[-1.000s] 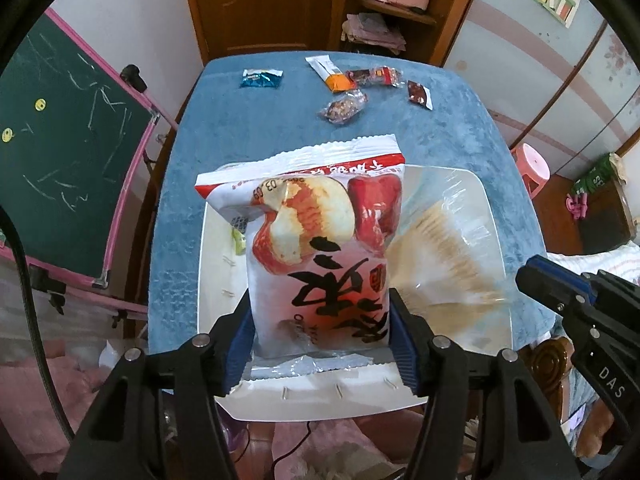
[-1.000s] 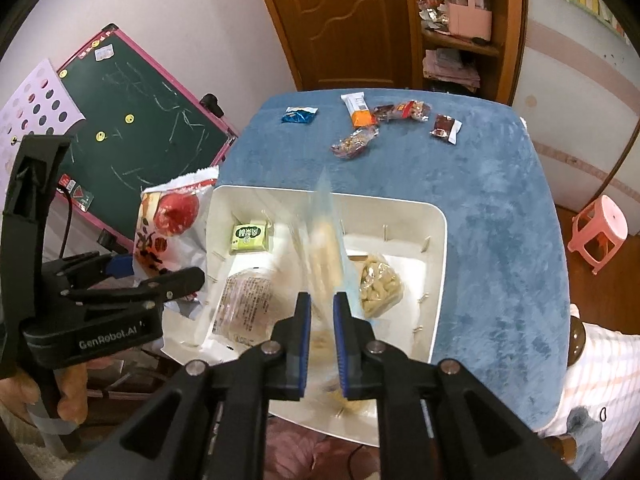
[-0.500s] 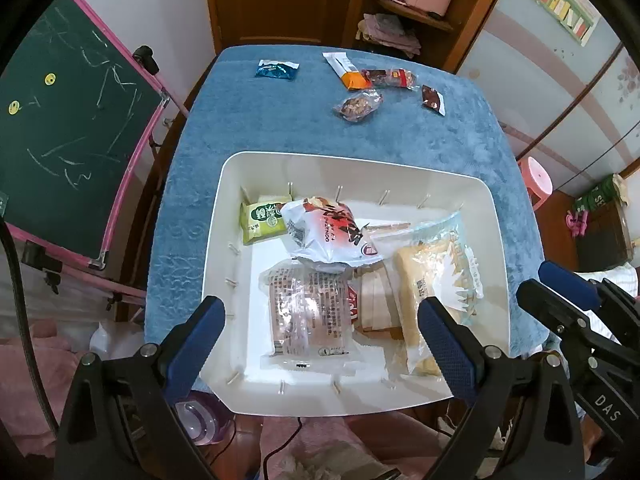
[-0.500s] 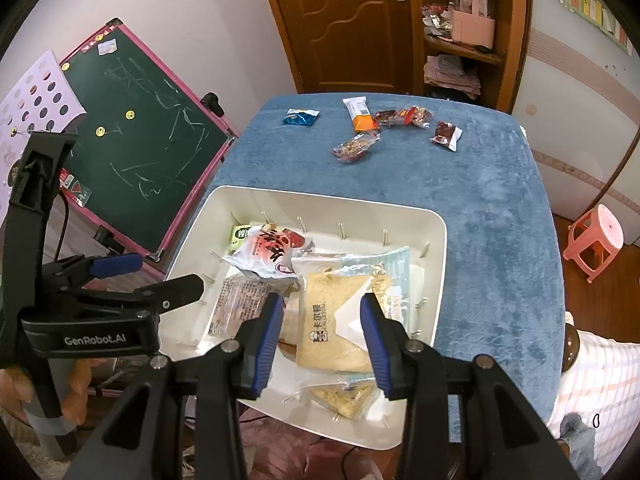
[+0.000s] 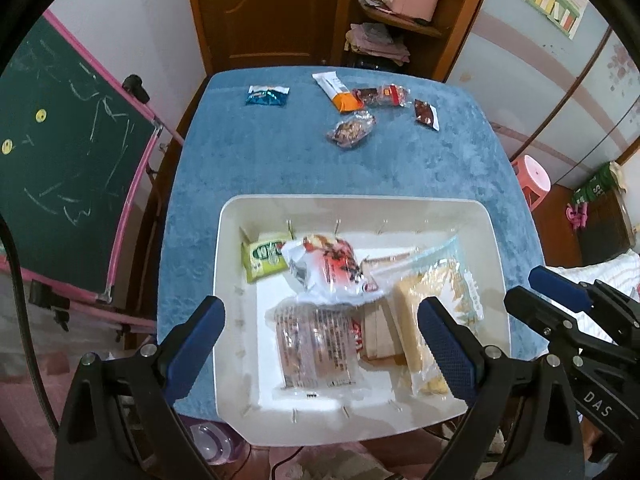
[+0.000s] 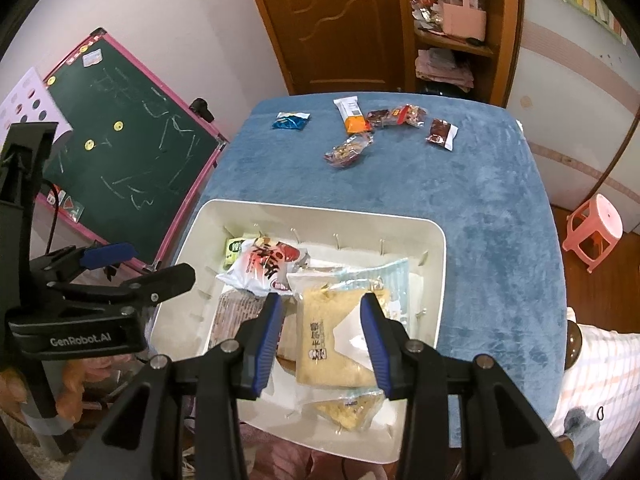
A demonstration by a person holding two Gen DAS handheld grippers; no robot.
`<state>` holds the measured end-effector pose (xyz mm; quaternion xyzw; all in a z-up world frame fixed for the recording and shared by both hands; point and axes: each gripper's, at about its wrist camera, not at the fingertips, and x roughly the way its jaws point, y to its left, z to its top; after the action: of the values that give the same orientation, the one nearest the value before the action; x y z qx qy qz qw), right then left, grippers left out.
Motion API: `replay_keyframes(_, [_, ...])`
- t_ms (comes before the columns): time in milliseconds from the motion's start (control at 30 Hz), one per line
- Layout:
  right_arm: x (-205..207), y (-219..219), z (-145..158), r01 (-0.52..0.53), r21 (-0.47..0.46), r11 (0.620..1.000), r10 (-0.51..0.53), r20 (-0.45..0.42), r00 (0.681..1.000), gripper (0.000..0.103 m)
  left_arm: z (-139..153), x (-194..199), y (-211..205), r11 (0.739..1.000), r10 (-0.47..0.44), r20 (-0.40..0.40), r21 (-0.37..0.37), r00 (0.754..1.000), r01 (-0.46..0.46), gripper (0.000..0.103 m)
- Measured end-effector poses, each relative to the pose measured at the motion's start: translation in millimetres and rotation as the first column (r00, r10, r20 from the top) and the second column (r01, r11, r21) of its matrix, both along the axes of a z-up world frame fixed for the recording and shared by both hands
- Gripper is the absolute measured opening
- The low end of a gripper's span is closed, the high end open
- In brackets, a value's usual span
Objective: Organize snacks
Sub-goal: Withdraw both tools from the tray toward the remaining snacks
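A white bin [image 5: 360, 204] stands at the near end of the blue table. In it a red-and-white snack bag [image 5: 328, 268] lies free on top of a clear wafer pack [image 5: 316, 344], beside a green packet [image 5: 266, 256]. My left gripper [image 5: 318, 308] hangs open and wide above them, holding nothing. In the right wrist view a yellow sandwich pack [image 6: 324, 340] lies in the bin [image 6: 320, 216] under my right gripper [image 6: 321, 300]. Its pads stand apart on either side of the pack without pressing it. Several loose snacks lie at the table's far end, among them a blue packet [image 5: 267, 96] and an orange bar [image 5: 336, 90].
A green chalkboard [image 5: 60, 152] with a pink frame leans close to the table's left side. A pink stool [image 5: 532, 176] stands on the floor to the right. A wooden door and a shelf are behind the table. Bare blue cloth [image 5: 312, 168] lies between bin and snacks.
My left gripper has let go of the red-and-white bag and my right has let go of the sandwich pack. Both packs now lie in the bin and both sets of jaws stand wider.
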<state>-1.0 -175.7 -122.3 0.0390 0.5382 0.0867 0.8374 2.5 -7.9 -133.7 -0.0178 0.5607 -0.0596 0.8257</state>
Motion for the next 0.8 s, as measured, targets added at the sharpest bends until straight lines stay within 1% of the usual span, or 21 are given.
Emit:
replay_keyframes(167, [13.9, -4.8, -2.2, 0.041, 0.026, 0.999, -0.041, -0.025, 0.999, 0.041, 5.7, 17.0, 0.6, 1.0, -0.021, 0.011, 0.003, 1.0, 0.021, 0.097])
replay_keyframes(267, [22.1, -7.9, -2.0, 0.06, 0.026, 0.998, -0.06, -0.031, 0.998, 0.041, 8.4, 28.1, -0.1, 0.999, -0.035, 0.017, 0.008, 0.999, 0.035, 0.097])
replay_keyframes(567, [53.6, -25.7, -1.1, 0.119, 0.025, 0.993, -0.118, -0.027, 0.993, 0.041, 13.5, 72.4, -12.4, 0.996, -0.089, 0.036, 0.023, 0.995, 0.088, 0.097])
replay_keyframes(800, [88.2, -44.6, 4.6, 0.149, 0.01, 0.989, -0.149, -0.011, 0.989, 0.041, 18.6, 113.9, -28.1, 0.991, -0.13, 0.067, 0.037, 0.989, 0.128, 0.097])
